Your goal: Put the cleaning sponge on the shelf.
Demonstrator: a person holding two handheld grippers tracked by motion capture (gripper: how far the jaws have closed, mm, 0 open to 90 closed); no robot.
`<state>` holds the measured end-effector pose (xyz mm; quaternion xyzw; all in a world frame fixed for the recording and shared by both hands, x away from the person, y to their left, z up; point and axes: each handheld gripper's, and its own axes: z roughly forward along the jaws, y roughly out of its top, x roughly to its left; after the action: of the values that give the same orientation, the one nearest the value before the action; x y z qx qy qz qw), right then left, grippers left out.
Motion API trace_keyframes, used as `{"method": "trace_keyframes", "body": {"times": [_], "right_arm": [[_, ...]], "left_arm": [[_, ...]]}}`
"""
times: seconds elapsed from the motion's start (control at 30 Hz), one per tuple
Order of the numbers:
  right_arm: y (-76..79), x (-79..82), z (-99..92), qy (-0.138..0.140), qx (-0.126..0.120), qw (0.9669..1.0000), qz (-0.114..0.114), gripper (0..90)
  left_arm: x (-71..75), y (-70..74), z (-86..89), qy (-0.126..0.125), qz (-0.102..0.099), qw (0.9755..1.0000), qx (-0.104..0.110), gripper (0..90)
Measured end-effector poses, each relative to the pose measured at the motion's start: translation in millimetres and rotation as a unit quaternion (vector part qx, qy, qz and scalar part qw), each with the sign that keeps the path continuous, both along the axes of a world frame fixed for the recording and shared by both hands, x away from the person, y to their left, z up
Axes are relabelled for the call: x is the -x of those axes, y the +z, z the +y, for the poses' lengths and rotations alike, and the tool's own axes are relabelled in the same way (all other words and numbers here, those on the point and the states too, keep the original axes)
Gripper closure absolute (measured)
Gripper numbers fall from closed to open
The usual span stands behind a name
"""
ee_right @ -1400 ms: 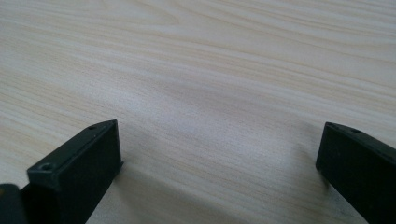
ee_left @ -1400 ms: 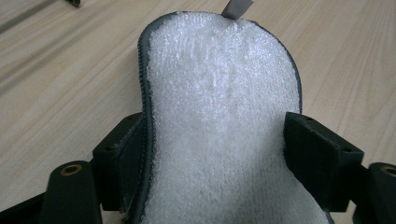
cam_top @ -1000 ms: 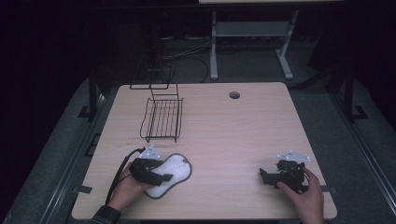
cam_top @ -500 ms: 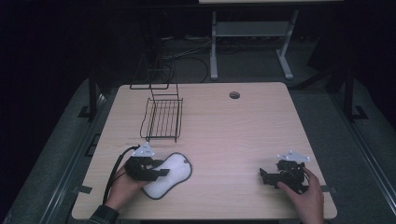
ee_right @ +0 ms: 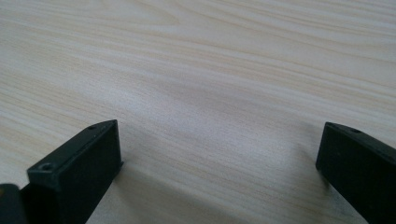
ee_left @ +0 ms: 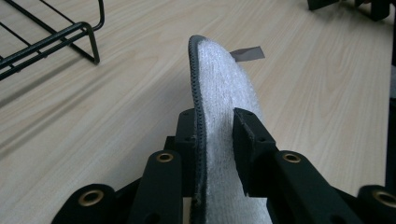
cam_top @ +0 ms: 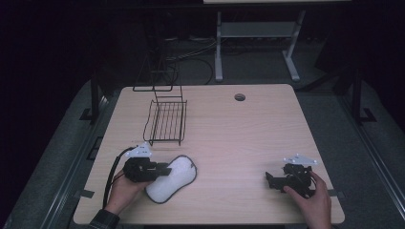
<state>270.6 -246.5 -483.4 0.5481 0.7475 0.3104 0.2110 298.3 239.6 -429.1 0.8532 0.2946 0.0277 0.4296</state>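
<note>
Near the front left edge of the table [cam_top: 229, 124], the left gripper [cam_top: 162, 170] has just been closing its jaws, and they now pinch the near end of the white mitt [cam_top: 174, 179], which stands on edge between the pads [ee_left: 247, 135] in the left gripper view. A second ago the mitt lay flat with the jaws wide around it. With the grip made, lifting it looks possible, perhaps toward the wire rack [cam_top: 166, 123] just behind. Well apart, the right gripper [cam_top: 271, 180] rests with jaws wide open, holding nothing
</note>
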Motion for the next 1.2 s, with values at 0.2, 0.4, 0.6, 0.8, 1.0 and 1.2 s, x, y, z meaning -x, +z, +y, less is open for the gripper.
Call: {"method": "trace_keyframes", "body": {"times": [0.2,0.4,0.6,0.8,1.0,1.2], "right_arm": [[0.0,0.1,0.0,0.0,0.0,1.0,0.0,0.0],[0.0,0.1,0.0,0.0,0.0,1.0,0.0,0.0],[0.0,0.1,0.0,0.0,0.0,1.0,0.0,0.0],[0.0,0.1,0.0,0.0,0.0,1.0,0.0,0.0],[0.0,0.1,0.0,0.0,0.0,1.0,0.0,0.0],[0.0,0.1,0.0,0.0,0.0,1.0,0.0,0.0]], "left_arm": [[1.4,5.4,0.0,-0.007,-0.004,0.9998,0.016,77.1],[2.6,8.9,-2.4,-0.014,-0.004,0.9997,0.018,79.7],[2.2,9.5,-4.3,-0.005,-0.003,0.9997,0.025,80.2],[2.4,12.6,-4.4,-0.01,-0.004,0.9995,0.03,80.9],[2.3,15.8,-4.5,-0.021,-0.008,0.9993,0.031,81.7],[0.6,22.8,-4.0,-0.018,-0.015,0.9991,0.036,81.9]]}}
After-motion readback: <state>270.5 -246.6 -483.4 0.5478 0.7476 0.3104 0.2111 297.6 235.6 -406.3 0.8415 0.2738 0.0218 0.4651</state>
